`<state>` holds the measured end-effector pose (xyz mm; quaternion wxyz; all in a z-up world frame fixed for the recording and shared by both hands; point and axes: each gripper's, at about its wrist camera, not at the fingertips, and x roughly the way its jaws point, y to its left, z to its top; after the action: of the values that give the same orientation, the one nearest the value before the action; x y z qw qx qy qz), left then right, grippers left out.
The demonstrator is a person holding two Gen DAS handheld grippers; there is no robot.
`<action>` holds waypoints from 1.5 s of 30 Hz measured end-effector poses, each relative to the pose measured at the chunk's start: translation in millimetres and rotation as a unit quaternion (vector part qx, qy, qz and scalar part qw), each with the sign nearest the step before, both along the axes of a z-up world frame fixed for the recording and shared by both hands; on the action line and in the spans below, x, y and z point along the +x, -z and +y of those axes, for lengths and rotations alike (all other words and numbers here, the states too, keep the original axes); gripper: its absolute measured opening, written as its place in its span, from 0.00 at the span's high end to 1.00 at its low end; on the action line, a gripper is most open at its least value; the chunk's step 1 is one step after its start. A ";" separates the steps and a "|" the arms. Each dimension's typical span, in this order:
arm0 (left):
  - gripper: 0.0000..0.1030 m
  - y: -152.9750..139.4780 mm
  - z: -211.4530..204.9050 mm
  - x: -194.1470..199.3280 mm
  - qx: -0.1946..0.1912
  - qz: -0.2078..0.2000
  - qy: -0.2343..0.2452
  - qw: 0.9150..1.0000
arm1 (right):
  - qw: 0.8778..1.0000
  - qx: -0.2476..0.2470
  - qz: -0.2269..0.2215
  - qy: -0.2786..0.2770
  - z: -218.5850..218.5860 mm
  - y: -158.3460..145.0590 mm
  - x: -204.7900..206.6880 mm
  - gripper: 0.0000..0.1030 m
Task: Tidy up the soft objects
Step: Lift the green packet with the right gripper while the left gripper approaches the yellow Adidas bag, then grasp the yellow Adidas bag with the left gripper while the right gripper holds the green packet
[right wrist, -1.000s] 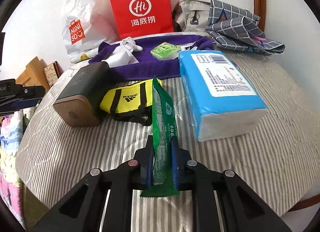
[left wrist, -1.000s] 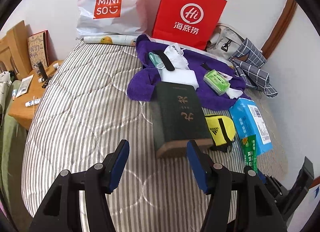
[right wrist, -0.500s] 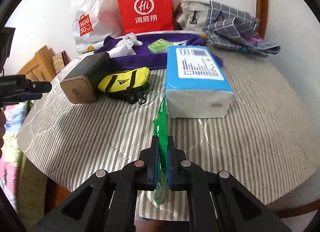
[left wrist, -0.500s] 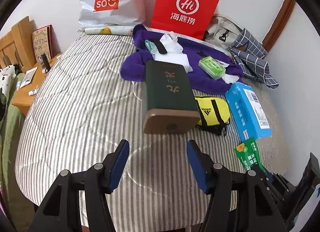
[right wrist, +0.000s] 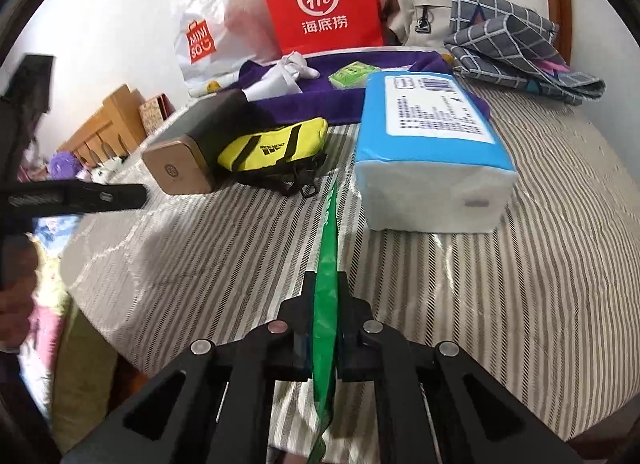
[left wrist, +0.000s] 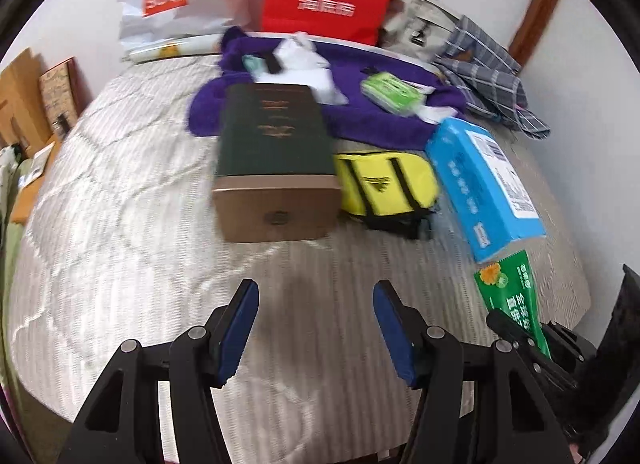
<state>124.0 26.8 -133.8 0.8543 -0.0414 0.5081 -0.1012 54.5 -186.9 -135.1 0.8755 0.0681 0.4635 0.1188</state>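
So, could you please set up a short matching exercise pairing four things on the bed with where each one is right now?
Things:
1. green packet
2. yellow pouch
3. lime green pack
4. checked cloth

Places:
A. lying on the purple towel
B. clamped in the right tongs
C. between the dark box and the blue tissue pack
D. heaped beside the beige bag

Pairs: 1-B, 2-C, 3-A, 4-D

your left gripper (left wrist: pixel 314 328) hangs tilted downward with its 2 blue pads (left wrist: pixel 240 328) standing apart and nothing between them. your right gripper (right wrist: pixel 325 284) also points down, its jaws pinched tight on a thin green packet (right wrist: pixel 326 304).
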 end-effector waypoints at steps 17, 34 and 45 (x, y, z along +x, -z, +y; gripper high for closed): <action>0.44 16.1 -128.1 39.0 0.138 -0.054 0.115 0.982 | 0.998 -0.030 0.008 0.055 -82.3 8.7 -16.0 0.93; 0.73 31.7 -133.3 60.4 0.134 -0.076 0.099 0.983 | 0.997 -0.052 0.011 0.051 -78.7 14.0 -10.9 0.93; 0.74 17.5 -116.9 -11.0 0.072 -0.055 0.122 0.988 | 0.996 -0.067 -0.007 0.050 -65.7 -1.3 -23.4 0.93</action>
<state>113.0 -90.0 -151.3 0.8630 0.0880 0.4673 -0.1706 31.2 -252.7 -133.8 0.8861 0.0313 0.4604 0.0441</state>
